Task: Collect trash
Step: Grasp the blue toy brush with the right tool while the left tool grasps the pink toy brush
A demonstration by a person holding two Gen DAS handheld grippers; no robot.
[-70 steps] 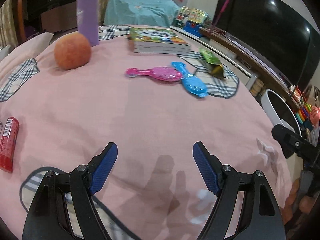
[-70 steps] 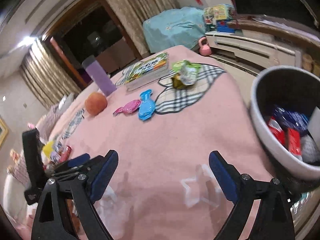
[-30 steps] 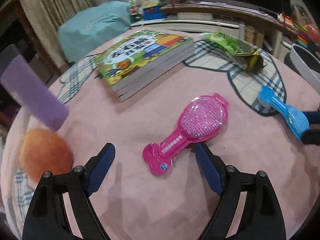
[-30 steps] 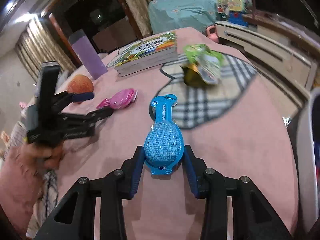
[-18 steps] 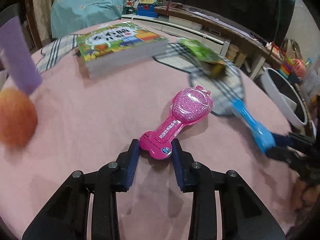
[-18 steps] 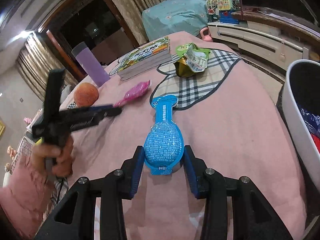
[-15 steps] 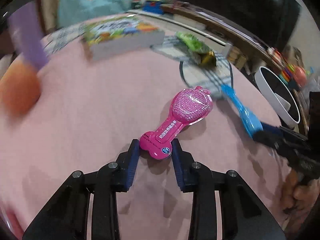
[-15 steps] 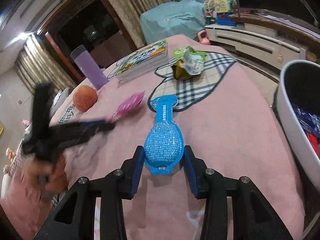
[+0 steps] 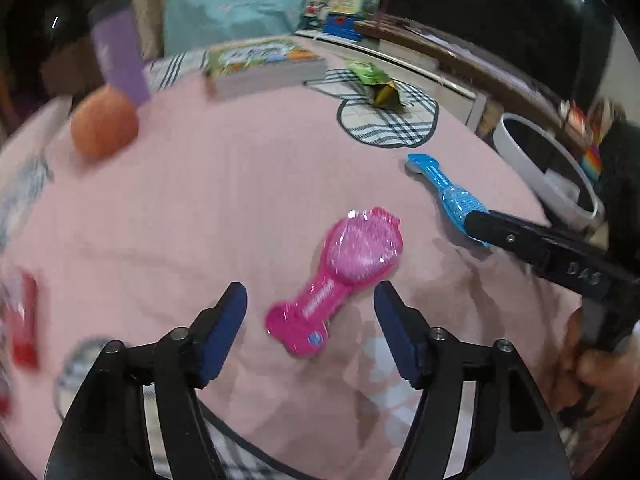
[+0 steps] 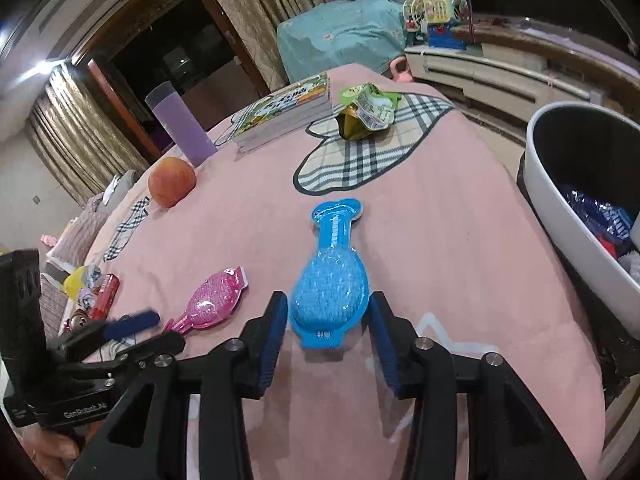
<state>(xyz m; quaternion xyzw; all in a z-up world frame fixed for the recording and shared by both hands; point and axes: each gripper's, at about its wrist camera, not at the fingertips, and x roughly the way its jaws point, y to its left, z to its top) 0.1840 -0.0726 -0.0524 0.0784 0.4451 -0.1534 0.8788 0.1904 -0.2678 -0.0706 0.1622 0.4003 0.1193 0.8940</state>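
A pink spoon-shaped wrapper (image 9: 352, 264) lies flat on the pink tablecloth (image 9: 224, 200) between the fingers of my left gripper (image 9: 310, 312). Those jaws are opening and neither pad touches it. The right wrist view shows the same wrapper (image 10: 216, 300) just ahead of the left gripper (image 10: 160, 330). My right gripper (image 10: 328, 320) has its pads against the wide end of a blue wrapper (image 10: 328, 280), and its jaws are starting to open. From the left wrist view the blue wrapper (image 9: 448, 192) sticks out of the right gripper (image 9: 468, 220). A grey bin (image 10: 560, 216) with wrappers inside stands to the right.
On the far side of the cloth are a green snack bag (image 10: 368, 108), a stack of books (image 10: 288, 112), a purple cup (image 10: 180, 128) and an orange fruit (image 10: 172, 180). A red wrapper (image 10: 105, 294) and crumpled litter lie at the left edge. The bin rim (image 9: 516, 136) is beyond the table's right edge.
My left gripper has let go of the pink wrapper and spread wide after dragging it nearer. My right gripper has kept the blue wrapper between its pads and widened slightly.
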